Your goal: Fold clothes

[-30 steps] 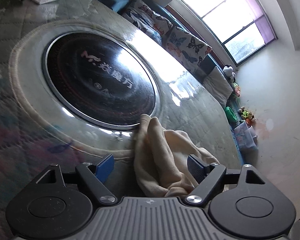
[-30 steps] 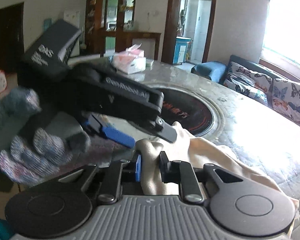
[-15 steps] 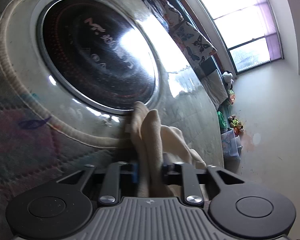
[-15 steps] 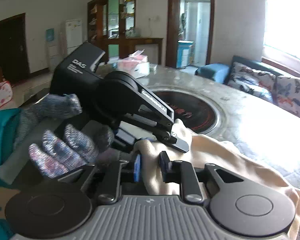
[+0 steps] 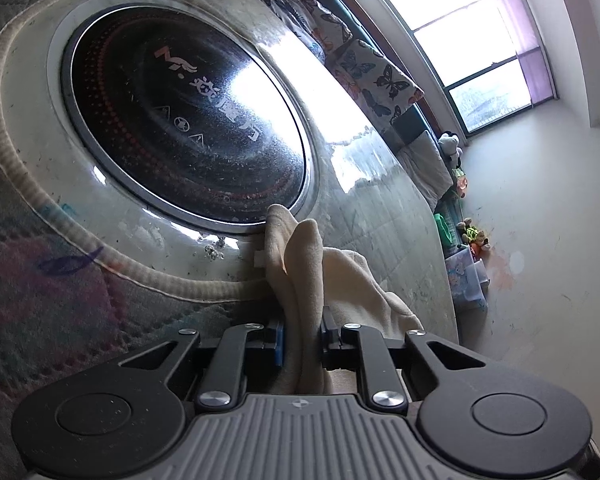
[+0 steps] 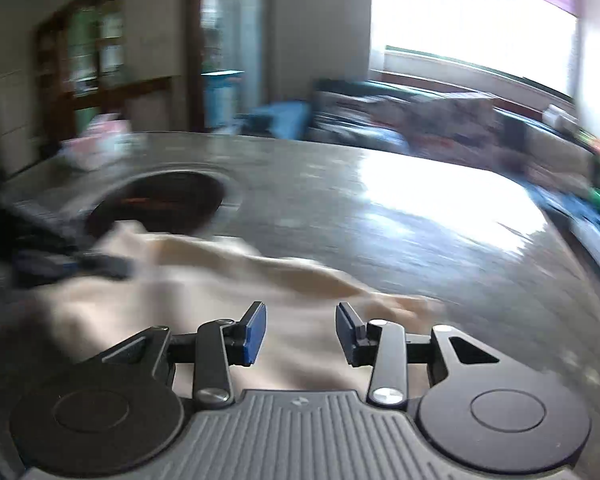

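A cream garment [image 5: 300,264] lies bunched on the round table by the black glass cooktop [image 5: 188,128]. My left gripper [image 5: 302,344] is shut on a bunched fold of this garment. In the blurred right wrist view the garment [image 6: 204,280] spreads over the table, and my right gripper [image 6: 301,332] is open above it, holding nothing. The left gripper [image 6: 72,264] shows as a dark blur at the cloth's left end.
The table top [image 5: 380,200] is glossy with a quilted cover and a raised ring around the cooktop. A butterfly-print sofa [image 5: 360,68] and toys [image 5: 472,236] stand beyond the table. A tissue box [image 6: 96,144] sits at the table's far side.
My right gripper has opened, let go of the garment and swung to the right along it. My left gripper closed on the fold about half a second ago and still holds it.
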A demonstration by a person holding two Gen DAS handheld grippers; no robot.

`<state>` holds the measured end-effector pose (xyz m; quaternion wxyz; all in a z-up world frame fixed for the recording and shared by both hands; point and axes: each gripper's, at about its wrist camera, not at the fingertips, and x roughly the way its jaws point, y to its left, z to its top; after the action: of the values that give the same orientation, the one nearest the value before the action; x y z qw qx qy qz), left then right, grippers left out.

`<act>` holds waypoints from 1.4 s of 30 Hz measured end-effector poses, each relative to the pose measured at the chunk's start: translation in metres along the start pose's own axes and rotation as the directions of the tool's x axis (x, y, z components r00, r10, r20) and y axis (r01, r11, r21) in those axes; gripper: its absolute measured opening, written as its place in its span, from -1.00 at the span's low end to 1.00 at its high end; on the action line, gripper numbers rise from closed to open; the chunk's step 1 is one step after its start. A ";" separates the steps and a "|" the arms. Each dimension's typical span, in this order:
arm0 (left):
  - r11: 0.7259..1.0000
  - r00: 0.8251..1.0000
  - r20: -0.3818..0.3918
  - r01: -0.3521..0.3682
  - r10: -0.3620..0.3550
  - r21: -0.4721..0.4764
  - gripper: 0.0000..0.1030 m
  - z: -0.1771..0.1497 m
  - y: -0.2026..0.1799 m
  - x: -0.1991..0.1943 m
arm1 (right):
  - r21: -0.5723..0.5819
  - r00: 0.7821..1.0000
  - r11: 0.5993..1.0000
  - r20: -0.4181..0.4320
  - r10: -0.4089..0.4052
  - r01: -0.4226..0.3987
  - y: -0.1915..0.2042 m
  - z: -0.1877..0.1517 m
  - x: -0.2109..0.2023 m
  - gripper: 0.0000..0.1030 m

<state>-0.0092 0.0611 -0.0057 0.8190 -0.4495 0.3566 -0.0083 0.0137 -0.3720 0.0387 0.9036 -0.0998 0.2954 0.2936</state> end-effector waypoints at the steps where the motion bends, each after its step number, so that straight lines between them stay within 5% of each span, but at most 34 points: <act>1: 1.000 1.000 0.000 -0.003 0.003 0.004 -0.66 0.000 -0.001 0.000 | 0.025 1.000 0.999 -0.006 -0.022 0.022 -0.012 -0.002 0.002 -0.23; 5: 1.000 1.000 0.001 -0.013 0.013 0.020 -0.65 -0.002 -0.005 0.000 | 0.107 0.997 0.991 -0.030 -0.077 0.079 -0.046 -0.005 0.019 -0.20; 14: 0.998 1.000 0.011 -0.027 0.026 0.060 -0.66 -0.004 -0.008 0.000 | 0.229 0.998 0.973 -0.054 -0.017 0.029 -0.069 -0.017 0.037 -0.10; 19: 0.992 0.998 0.022 -0.060 0.058 0.110 -0.66 -0.006 -0.016 0.001 | 0.232 0.999 0.973 -0.042 0.024 -0.014 -0.067 -0.017 0.029 -0.68; 26: 0.976 0.998 0.033 -0.060 0.054 0.208 -0.69 -0.008 -0.045 -0.001 | 0.218 0.999 0.976 0.048 -0.009 -0.001 -0.064 -0.010 0.004 -0.81; 42: 0.908 0.994 -0.100 0.074 -0.035 0.413 -0.70 -0.042 -0.162 0.079 | 0.236 0.951 0.936 0.108 -0.291 0.260 -0.145 -0.005 -0.066 -0.81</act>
<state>0.0744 -0.0930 0.0546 0.8783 -0.2739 0.3707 -0.1272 0.0536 -0.5226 0.0749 0.9599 -0.0189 0.2444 0.1360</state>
